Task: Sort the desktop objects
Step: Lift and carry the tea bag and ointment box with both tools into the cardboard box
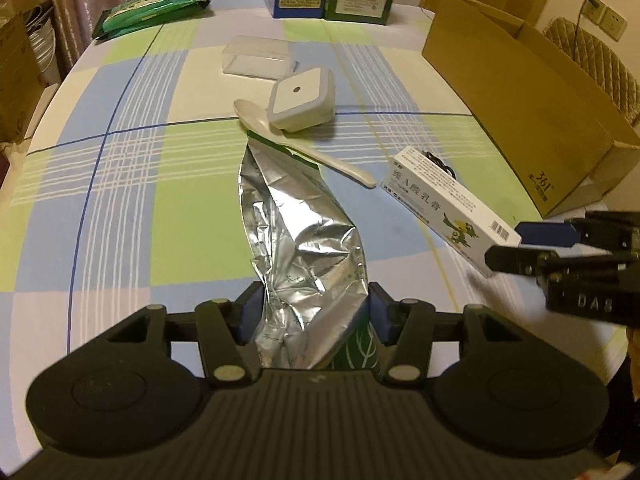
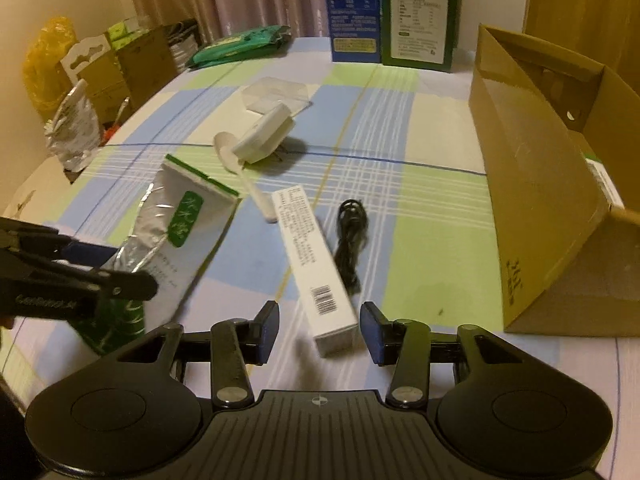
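**Foil pouch gripped, ointment carton lined up**

Nearest: left gripper clamped on the crumpled silver foil pouch with green print, pinched at its lower end, probably for lifting. Right gripper wide apart, empty, straddling the near end of the long white ointment carton, barcode readable, likely next. Beside it, a coiled black cable. Farther: white plastic spoon, white square device. At right, open brown cardboard box marked "361", presumably the destination.
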`<state>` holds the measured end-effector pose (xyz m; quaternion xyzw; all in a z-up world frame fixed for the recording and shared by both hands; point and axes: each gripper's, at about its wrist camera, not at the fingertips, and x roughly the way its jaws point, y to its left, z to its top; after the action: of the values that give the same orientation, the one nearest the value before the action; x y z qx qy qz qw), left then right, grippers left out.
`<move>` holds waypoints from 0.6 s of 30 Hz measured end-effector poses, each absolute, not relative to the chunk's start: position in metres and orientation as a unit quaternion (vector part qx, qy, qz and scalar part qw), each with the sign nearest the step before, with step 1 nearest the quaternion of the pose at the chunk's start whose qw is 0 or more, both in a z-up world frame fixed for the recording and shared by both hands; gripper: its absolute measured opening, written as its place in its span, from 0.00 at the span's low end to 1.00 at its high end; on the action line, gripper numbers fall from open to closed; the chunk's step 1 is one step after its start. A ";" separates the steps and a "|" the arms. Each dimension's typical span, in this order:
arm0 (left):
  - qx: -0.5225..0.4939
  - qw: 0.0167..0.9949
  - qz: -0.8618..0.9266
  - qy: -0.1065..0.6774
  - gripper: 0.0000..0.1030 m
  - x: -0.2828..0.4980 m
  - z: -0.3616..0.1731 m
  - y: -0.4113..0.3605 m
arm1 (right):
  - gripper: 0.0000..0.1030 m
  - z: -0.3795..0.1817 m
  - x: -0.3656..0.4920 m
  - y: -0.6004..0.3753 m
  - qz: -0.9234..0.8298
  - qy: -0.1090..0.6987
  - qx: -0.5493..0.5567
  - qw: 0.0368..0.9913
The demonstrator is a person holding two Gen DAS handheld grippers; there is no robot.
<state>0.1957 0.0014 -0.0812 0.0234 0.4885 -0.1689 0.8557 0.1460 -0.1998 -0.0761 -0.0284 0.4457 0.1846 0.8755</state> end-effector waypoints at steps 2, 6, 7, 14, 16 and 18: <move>0.022 0.858 -0.164 0.487 0.52 0.199 -0.080 0.002 | 0.41 -0.077 0.144 -0.197 0.189 0.438 -0.038 0.878; 0.022 0.861 -0.158 0.483 0.55 0.207 -0.078 0.003 | 0.21 -0.078 0.142 -0.188 0.192 0.425 -0.064 0.882; 0.021 0.861 -0.158 0.483 0.55 0.208 -0.078 0.003 | 0.22 -0.078 0.141 -0.188 0.196 0.425 -0.067 0.881; 0.030 0.858 -0.167 0.484 0.55 0.211 -0.081 -0.002 | 0.21 -0.077 0.135 -0.217 0.220 0.474 0.057 0.851; 0.032 0.858 -0.164 0.486 0.55 0.210 -0.084 -0.002 | 0.21 -0.077 0.133 -0.228 0.213 0.478 0.077 0.849; 0.032 0.859 -0.159 0.485 0.60 0.211 -0.087 -0.002 | 0.22 -0.076 0.131 -0.236 0.197 0.474 0.072 0.855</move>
<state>0.2106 -0.0018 -0.0874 0.0321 0.4855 -0.1586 0.8592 0.1315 -0.2361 -0.0761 0.0720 0.4741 0.1966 0.8552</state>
